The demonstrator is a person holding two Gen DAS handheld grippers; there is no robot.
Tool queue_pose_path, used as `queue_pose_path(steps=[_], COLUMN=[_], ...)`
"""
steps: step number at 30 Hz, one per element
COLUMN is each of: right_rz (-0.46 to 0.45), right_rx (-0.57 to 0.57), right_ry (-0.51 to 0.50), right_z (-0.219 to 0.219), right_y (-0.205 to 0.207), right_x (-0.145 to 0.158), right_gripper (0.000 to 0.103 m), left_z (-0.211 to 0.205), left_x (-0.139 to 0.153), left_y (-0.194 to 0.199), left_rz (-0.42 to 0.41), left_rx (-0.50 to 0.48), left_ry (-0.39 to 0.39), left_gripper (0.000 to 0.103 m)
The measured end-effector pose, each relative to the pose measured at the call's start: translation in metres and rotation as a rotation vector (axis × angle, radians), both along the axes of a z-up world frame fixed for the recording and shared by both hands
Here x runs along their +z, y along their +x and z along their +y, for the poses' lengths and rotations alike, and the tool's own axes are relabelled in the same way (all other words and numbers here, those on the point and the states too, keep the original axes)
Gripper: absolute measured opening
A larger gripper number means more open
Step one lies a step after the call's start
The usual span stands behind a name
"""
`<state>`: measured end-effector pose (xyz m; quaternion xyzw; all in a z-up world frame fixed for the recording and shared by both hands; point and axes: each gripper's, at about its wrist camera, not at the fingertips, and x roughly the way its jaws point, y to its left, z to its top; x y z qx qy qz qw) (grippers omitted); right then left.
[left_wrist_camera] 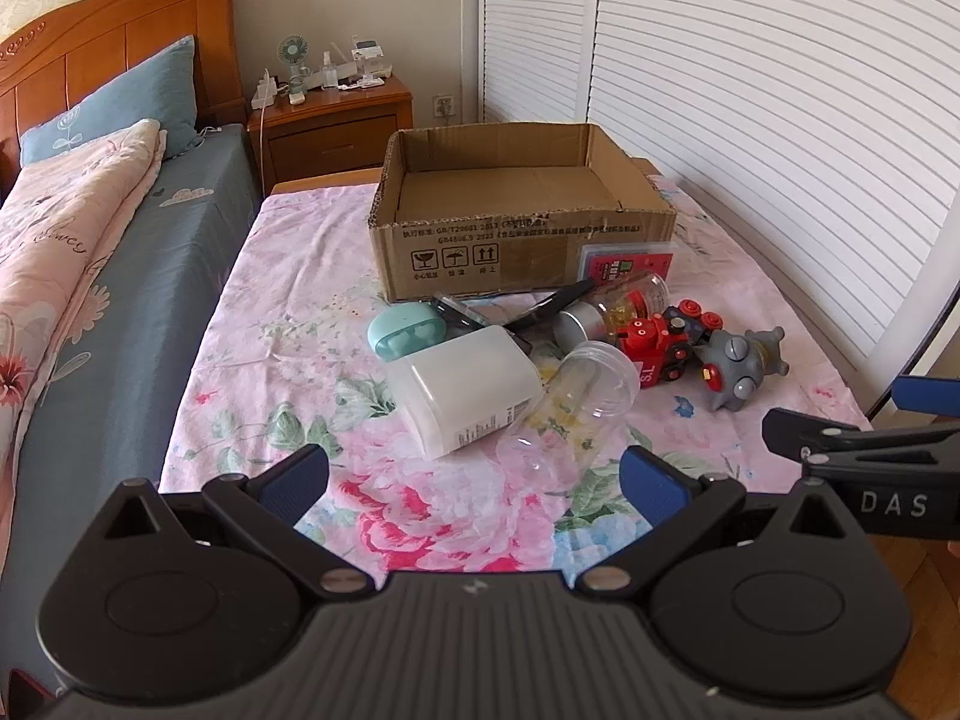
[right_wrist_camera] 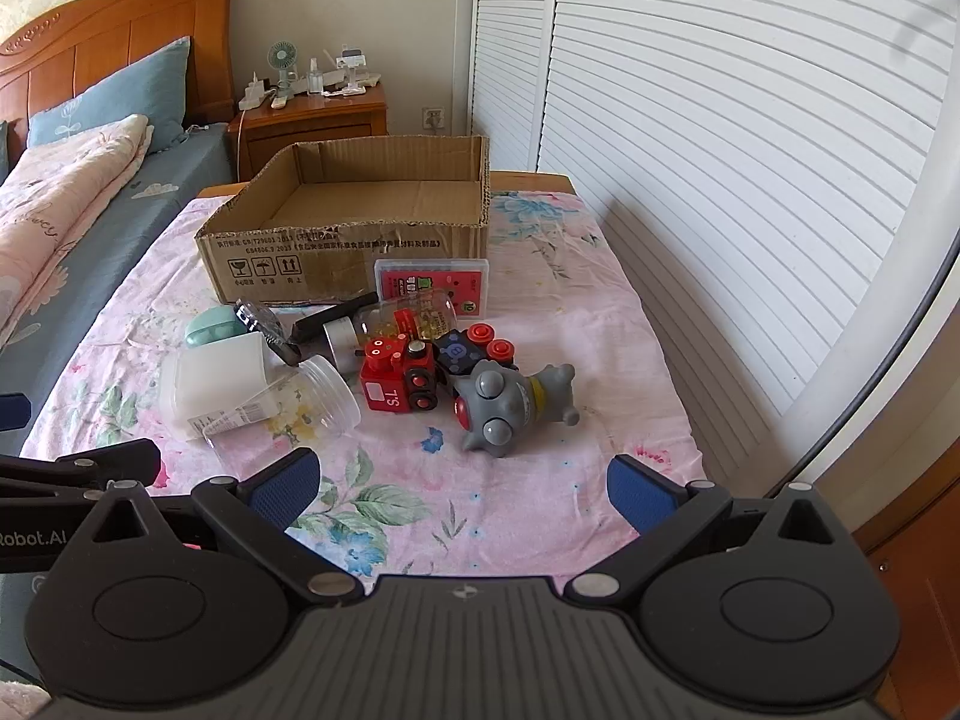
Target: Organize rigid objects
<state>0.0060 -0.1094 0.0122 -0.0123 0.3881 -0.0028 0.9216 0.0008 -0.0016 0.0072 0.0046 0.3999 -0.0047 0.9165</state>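
Note:
An open, empty cardboard box [left_wrist_camera: 522, 228] [right_wrist_camera: 336, 240] stands at the far side of a table with a floral cloth [left_wrist_camera: 288, 312]. In front of it lies a pile: a white container [left_wrist_camera: 465, 390] [right_wrist_camera: 216, 384], a clear plastic jar [left_wrist_camera: 576, 408] [right_wrist_camera: 288, 408], a mint green case [left_wrist_camera: 405, 330] [right_wrist_camera: 210, 327], a jar of yellow capsules [left_wrist_camera: 624, 303] [right_wrist_camera: 414, 315], a red toy train [left_wrist_camera: 660, 348] [right_wrist_camera: 402, 381], a grey toy figure [left_wrist_camera: 738, 369] [right_wrist_camera: 510, 408] and a red card box [left_wrist_camera: 630, 261] [right_wrist_camera: 432, 282]. My left gripper [left_wrist_camera: 474, 480] and right gripper [right_wrist_camera: 462, 480] are open and empty, near the table's front edge.
A bed with a pink quilt [left_wrist_camera: 54, 252] and blue pillow [left_wrist_camera: 120, 102] runs along the left. A wooden nightstand [left_wrist_camera: 336, 120] with a small fan stands behind. White louvred doors [left_wrist_camera: 750, 120] line the right side. The right gripper shows at the left view's right edge [left_wrist_camera: 864, 444].

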Motion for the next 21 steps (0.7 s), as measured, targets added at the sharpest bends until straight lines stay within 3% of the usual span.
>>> queue_pose_path(steps=[21], right_rz=[-0.015], right_rx=[0.013], right_ry=[-0.019], right_z=[0.0025], right_y=[0.0030], right_x=[-0.0007], right_gripper=[0.103], left_z=[0.0029], left_x=[-0.0036], left_y=[0.0040], left_rz=[-0.001], left_rx=[-0.024], left_ry=[-0.012], left_gripper=[0.102])
